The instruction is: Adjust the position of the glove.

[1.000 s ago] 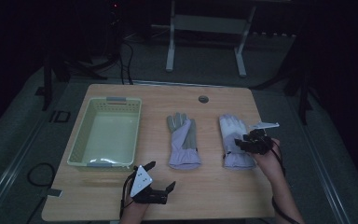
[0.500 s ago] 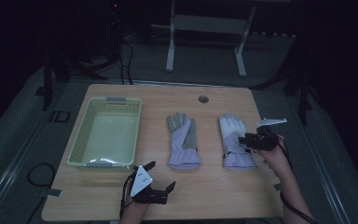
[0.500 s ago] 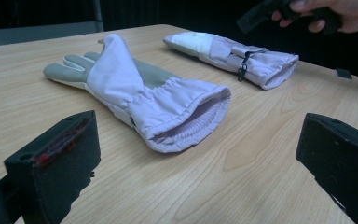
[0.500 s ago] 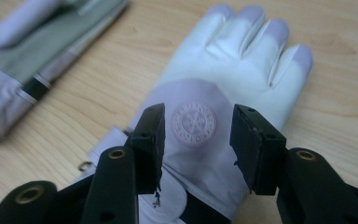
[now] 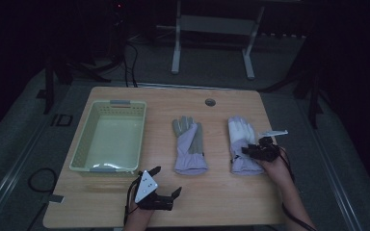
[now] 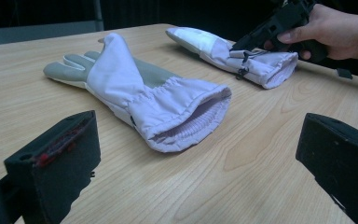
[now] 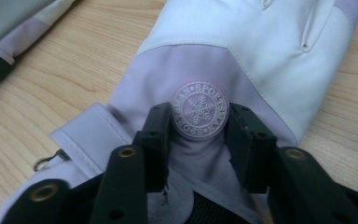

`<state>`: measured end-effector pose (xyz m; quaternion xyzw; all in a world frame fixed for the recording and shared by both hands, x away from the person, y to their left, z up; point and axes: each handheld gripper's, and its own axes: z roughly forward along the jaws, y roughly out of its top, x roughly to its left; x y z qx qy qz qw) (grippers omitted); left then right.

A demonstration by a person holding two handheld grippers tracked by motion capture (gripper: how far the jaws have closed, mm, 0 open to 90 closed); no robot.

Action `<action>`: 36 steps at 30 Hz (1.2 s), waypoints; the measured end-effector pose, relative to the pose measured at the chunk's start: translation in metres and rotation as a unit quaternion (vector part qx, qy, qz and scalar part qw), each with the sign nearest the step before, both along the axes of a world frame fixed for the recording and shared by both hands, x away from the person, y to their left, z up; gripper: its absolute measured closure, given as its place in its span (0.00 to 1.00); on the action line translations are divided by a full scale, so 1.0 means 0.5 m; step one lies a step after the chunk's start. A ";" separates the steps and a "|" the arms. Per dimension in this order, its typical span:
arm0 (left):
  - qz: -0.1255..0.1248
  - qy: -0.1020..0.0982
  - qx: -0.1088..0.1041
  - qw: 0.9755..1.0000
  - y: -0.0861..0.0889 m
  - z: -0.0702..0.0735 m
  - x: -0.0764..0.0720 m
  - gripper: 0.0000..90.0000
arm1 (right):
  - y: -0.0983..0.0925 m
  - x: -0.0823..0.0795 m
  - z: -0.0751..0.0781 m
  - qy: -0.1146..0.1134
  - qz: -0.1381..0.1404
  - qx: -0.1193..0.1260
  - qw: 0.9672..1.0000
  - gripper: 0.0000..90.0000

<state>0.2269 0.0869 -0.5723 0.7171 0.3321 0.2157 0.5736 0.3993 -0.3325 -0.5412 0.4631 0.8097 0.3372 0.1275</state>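
From above, two gloves lie beside a basket [image 5: 108, 137], while the right gripper view shows the right gripper [image 7: 199, 140] pinching the right glove [image 7: 242, 60] at its snowflake badge [image 7: 200, 110], and the left gripper [image 6: 200, 158], jaws spread, faces the left glove [image 6: 140, 93].

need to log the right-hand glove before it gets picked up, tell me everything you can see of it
The right glove is pale lilac with white panels, of smooth padded-looking fabric, with a round embossed snowflake badge on its back. It lies flat on the wooden table, badge side up, fingertips pointing away from the person and its gathered cuff toward them. A small dark cord hangs near the cuff. The right gripper is on it, its fingers pressing the fabric on both sides of the badge. It lies apart from the other glove.
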 end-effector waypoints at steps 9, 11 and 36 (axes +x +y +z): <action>0.001 -0.001 0.000 1.000 0.000 0.000 0.000 0.00 | 0.007 -0.009 -0.001 0.001 -0.023 0.010 1.000 0.86; 0.001 -0.002 -0.001 1.000 0.001 0.000 0.000 0.00 | 0.011 -0.013 0.006 0.001 -0.032 0.003 0.999 0.88; 0.005 -0.004 -0.001 1.000 0.001 0.000 -0.002 0.00 | 0.069 -0.047 0.194 -0.032 -0.049 0.051 0.997 0.90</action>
